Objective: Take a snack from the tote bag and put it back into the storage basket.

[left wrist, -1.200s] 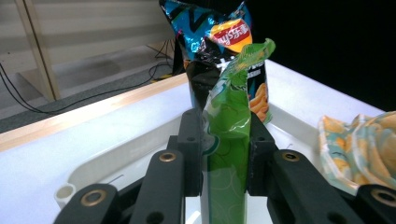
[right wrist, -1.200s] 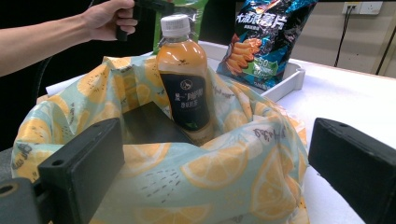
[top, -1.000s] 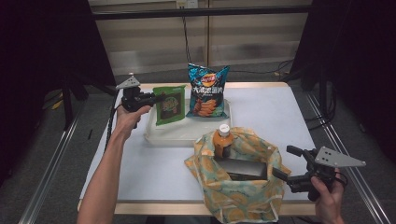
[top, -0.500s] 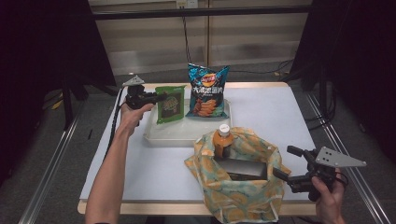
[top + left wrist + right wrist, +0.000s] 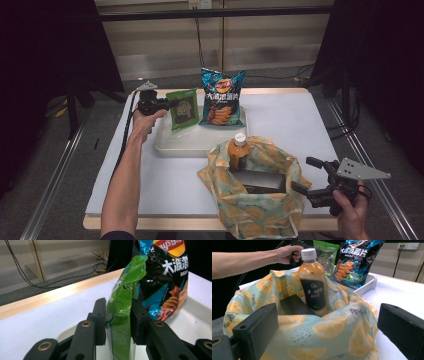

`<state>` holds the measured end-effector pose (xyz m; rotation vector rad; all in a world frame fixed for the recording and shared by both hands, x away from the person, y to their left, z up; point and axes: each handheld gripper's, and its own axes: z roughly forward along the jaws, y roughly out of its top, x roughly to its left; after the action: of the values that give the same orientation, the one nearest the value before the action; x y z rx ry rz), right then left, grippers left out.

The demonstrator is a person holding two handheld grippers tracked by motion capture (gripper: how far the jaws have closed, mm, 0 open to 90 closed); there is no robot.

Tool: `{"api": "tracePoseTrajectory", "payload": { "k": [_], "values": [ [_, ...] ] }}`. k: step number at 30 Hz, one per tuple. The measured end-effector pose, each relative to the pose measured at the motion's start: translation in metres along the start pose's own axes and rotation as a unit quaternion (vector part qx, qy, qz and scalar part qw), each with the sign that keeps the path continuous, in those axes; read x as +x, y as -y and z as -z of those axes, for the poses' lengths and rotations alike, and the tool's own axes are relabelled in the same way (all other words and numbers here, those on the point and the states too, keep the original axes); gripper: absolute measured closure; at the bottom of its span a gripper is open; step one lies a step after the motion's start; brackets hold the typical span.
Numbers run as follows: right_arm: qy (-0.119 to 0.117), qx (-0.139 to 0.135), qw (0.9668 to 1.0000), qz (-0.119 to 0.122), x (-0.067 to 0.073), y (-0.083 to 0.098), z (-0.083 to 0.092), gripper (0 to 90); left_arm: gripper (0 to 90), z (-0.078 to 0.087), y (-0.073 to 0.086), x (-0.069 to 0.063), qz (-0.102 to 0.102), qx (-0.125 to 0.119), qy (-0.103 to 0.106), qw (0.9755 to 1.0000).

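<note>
On the white table (image 5: 300, 120), a green snack packet (image 5: 182, 108) standing in the white tray (image 5: 200, 145) is pinched by the left gripper (image 5: 118, 322), whose jaws have just been opening slightly. The step is judged to be its pick-up; a lift toward the citrus-print bag (image 5: 260, 210), just in front of the tray, is called for, beside which the right gripper (image 5: 327, 335) is held spread. One green packet, one blue crisp bag (image 5: 220, 97), one juice bottle (image 5: 238, 150) and one bag are counted.

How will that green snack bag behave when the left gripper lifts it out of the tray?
Probably floppy: the green snack bag is thin crinkled film, already bowing between the left gripper pads. Likely light for its size, since it looks puffed. The glossy film may slip. It stands upright in the white tray, so it could topple if nudged.
</note>
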<state>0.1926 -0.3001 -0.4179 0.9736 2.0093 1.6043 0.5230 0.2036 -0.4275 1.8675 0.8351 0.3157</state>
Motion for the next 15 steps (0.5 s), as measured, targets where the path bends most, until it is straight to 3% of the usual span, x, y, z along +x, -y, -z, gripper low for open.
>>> {"api": "tracePoseTrajectory", "payload": {
  "k": [5, 10, 11, 13, 15],
  "values": [
    [0.001, 0.001, 1.0, -0.002, -0.0001, 0.0002, 0.0008, 3.0, 64.2, -0.0062, -0.0011, 0.0019, 0.005, 0.002, -0.01, 0.9999],
    [-0.002, 0.0, 1.0, 0.003, -0.0002, 0.0006, 0.0003, 3.0, 60.8, -0.0081, -0.0002, 0.0056, 0.023, 0.006, -0.016, 0.9996],
    [-0.002, 0.0, 1.0, 0.003, -0.0003, 0.0009, -0.0001, 3.0, 59.3, -0.0091, 0.0002, 0.0051, 0.035, 0.001, -0.015, 0.9993],
    [-0.002, 0.002, 1.0, -0.002, -0.0007, 0.0015, -0.0011, 3.0, 57.6, -0.0103, 0.0004, 0.005, 0.03, 0.008, -0.025, 0.9992],
    [-0.002, 0.003, 1.0, -0.001, -0.0006, 0.0014, -0.0015, 3.0, 53.8, -0.0103, 0.0015, 0.0065, 0.039, 0.01, -0.024, 0.9989]
  ]
}}
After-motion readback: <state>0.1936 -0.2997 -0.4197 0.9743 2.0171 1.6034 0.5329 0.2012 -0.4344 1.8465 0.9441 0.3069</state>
